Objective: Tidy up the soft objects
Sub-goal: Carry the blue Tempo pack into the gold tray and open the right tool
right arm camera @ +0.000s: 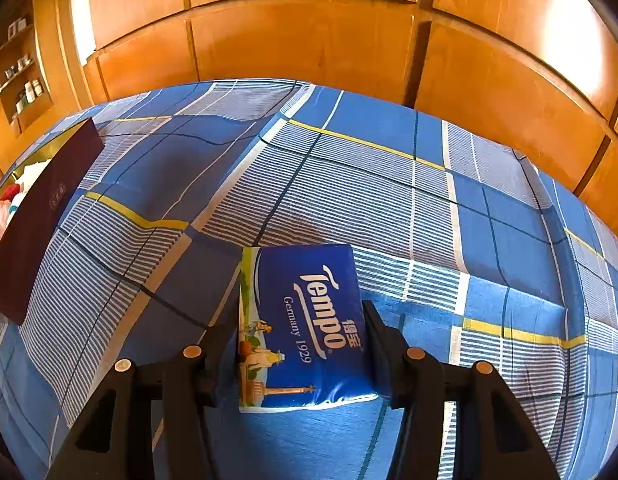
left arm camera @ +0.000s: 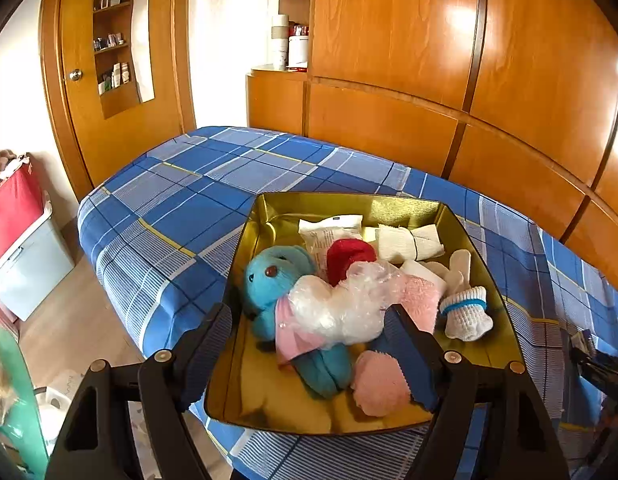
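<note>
Squeezing the tissue pack (right arm camera: 299,328) with your right tongs (right arm camera: 299,344) on the bed (right arm camera: 389,200), ready to lift; left tongs (left arm camera: 309,332) hang wide and empty above the tin (left arm camera: 349,204) holding the soft stuff.

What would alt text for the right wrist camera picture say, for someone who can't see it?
A blue Tempo tissue pack lies on a blue plaid bedspread between the two black fingers of the right gripper, which sit close against its sides. A dark tin stands at the left edge, with wooden wardrobe panels behind the bed.
</note>
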